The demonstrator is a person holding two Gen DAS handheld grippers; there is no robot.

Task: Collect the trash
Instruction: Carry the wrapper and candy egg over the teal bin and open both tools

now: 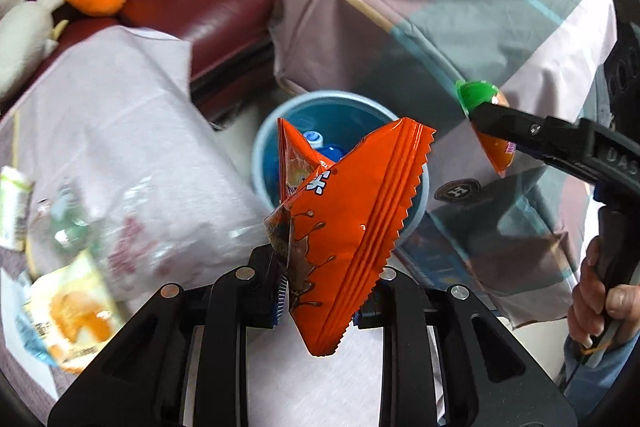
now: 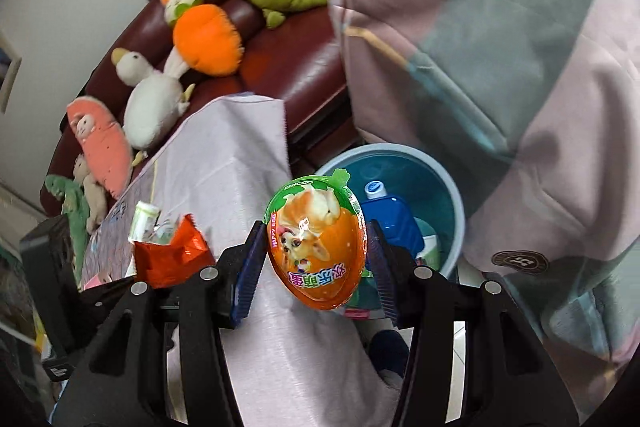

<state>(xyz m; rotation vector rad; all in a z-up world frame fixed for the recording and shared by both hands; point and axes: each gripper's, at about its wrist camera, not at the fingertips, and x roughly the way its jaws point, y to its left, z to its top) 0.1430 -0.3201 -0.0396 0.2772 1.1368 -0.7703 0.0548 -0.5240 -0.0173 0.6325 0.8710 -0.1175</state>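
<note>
My left gripper (image 1: 320, 291) is shut on an orange snack wrapper (image 1: 344, 227), which hangs over the near rim of a light blue trash bin (image 1: 344, 99). My right gripper (image 2: 316, 259) is shut on an egg-shaped orange and green toy package (image 2: 316, 247), beside the bin (image 2: 452, 195). In the left wrist view that right gripper (image 1: 492, 131) reaches in from the right with the egg package (image 1: 478, 97). A blue bottle (image 2: 390, 219) lies inside the bin. The orange wrapper (image 2: 172, 255) shows at the left of the right wrist view.
A table under a pale lilac cloth (image 1: 120, 131) holds more wrappers (image 1: 68, 311) and a clear bottle (image 1: 68, 223). A dark red sofa (image 2: 296, 67) with plush toys (image 2: 208, 39) stands behind. A plaid quilt (image 1: 440, 7) hangs right of the bin. A hand (image 1: 596, 303) grips the right handle.
</note>
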